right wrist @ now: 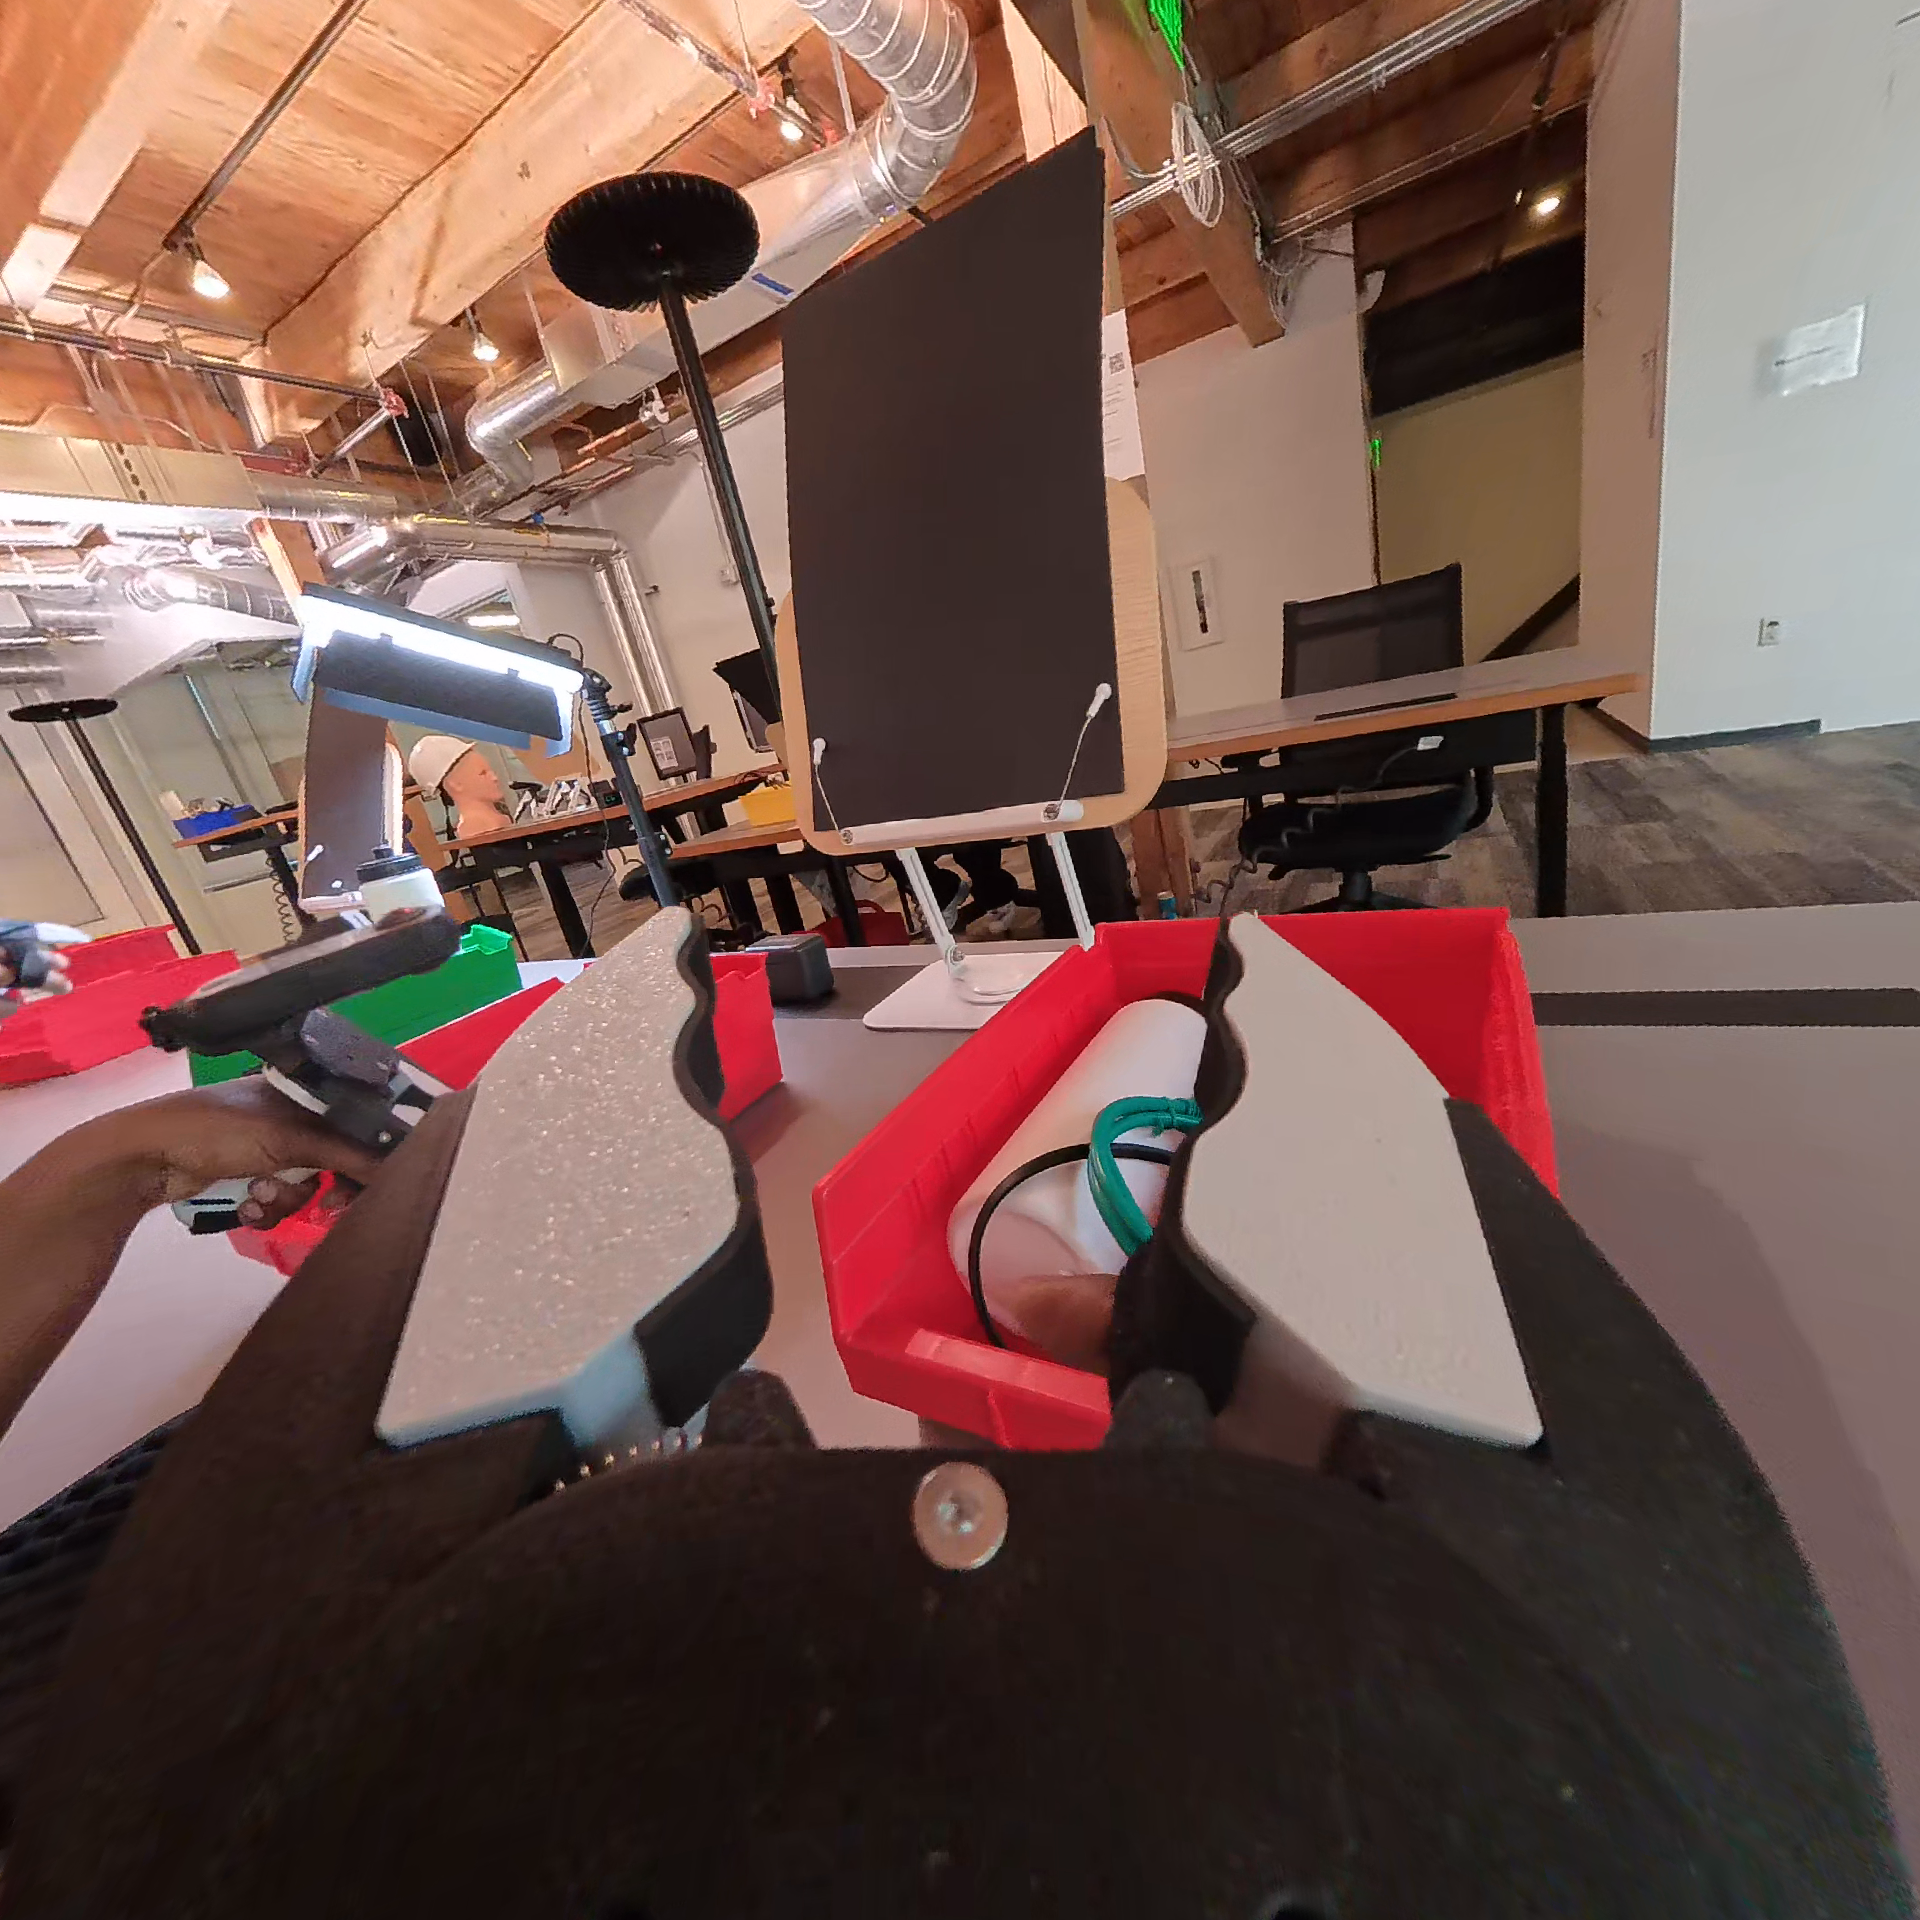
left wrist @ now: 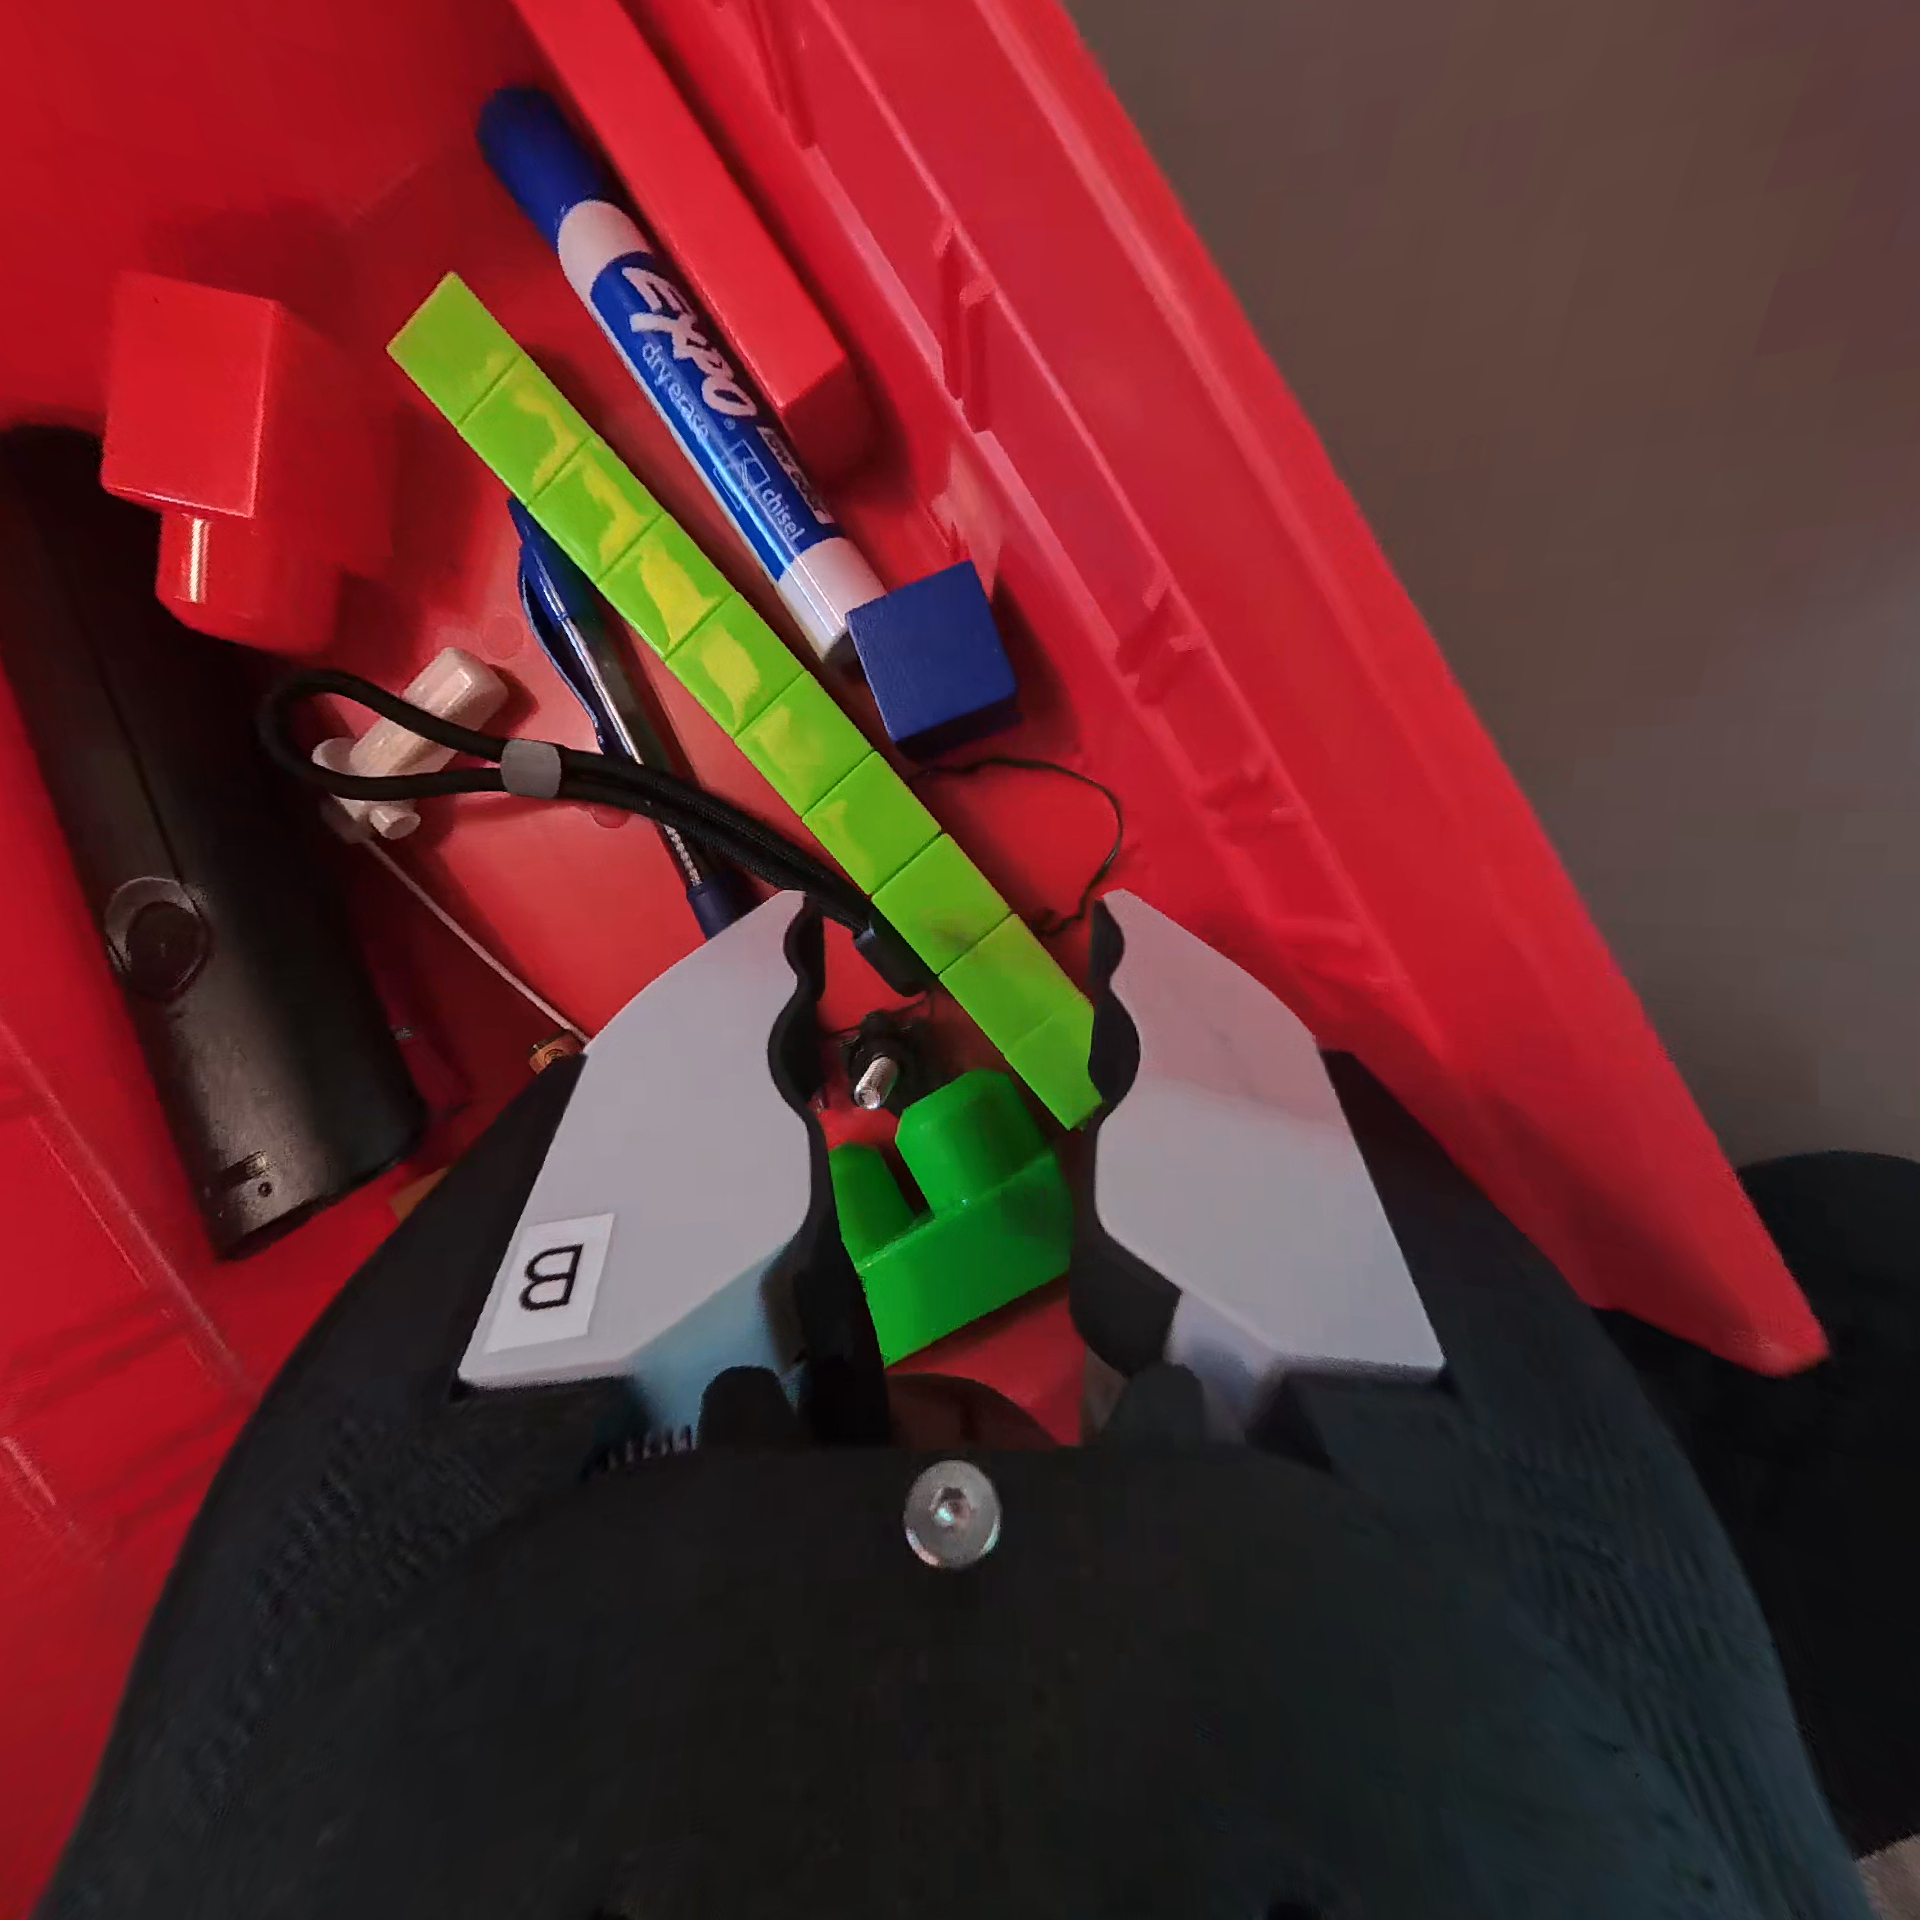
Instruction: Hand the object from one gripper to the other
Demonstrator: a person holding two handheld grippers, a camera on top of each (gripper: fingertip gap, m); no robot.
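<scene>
The left gripper (left wrist: 951, 997) hangs inside a red bin (left wrist: 1195, 644), jaws parted, a green block (left wrist: 966, 1226) lying between them low down, close to both pads — whether they touch it cannot be told. A lime rod of cubes (left wrist: 727, 665) runs from the right jaw's tip forward and left, crowded by a blue marker (left wrist: 665, 353) and blue cube (left wrist: 930, 665). The right gripper (right wrist: 966, 997) is spread wide and empty over the table (right wrist: 1714, 1143) — a second red bin (right wrist: 914, 1143) sits partly between its jaws.

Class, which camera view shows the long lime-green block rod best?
The left wrist view: the lime-green block rod lies diagonally in the red bin, its near end between the left gripper's fingers. The right wrist view does not show it.
</scene>
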